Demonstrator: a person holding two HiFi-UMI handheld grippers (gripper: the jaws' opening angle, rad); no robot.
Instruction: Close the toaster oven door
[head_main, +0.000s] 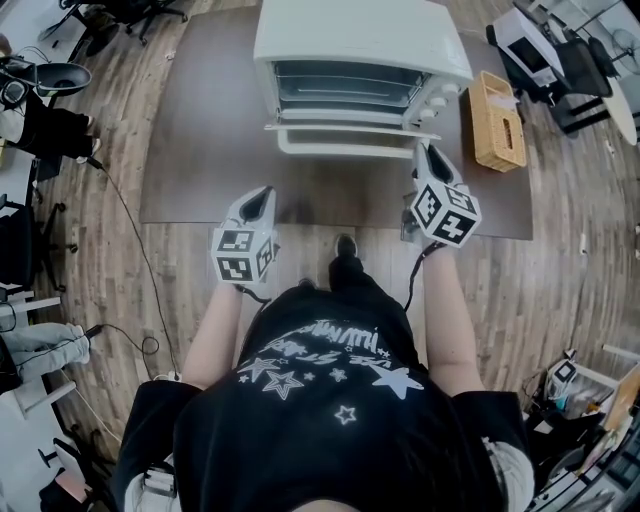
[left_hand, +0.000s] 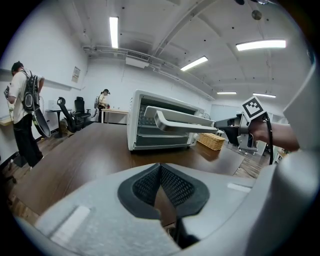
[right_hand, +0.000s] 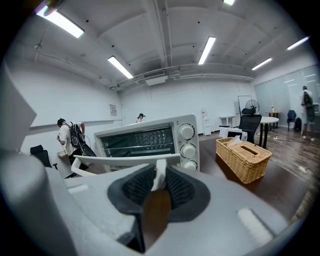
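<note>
Toaster oven (head_main: 360, 50) stands at 12 o'clock on the desk (head_main: 200, 150), door (head_main: 345, 128) part open. Right gripper (right_hand: 160, 181) jaws pinch the door handle (right_hand: 125, 160) at its right end. Left gripper (left_hand: 160, 172), at 7 o'clock of the oven, has its jaws pressed together on nothing.

The tabletop (head_main: 200, 120) is lying bare left of the toaster oven (head_main: 360, 40), ahead of the left gripper (head_main: 265, 192); the oven's half-lowered door (head_main: 340, 128) is jutting forward, the right gripper (head_main: 422, 150) is clamping its handle (head_main: 340, 150), and a wicker basket (head_main: 497, 125) is crowding the right flank
</note>
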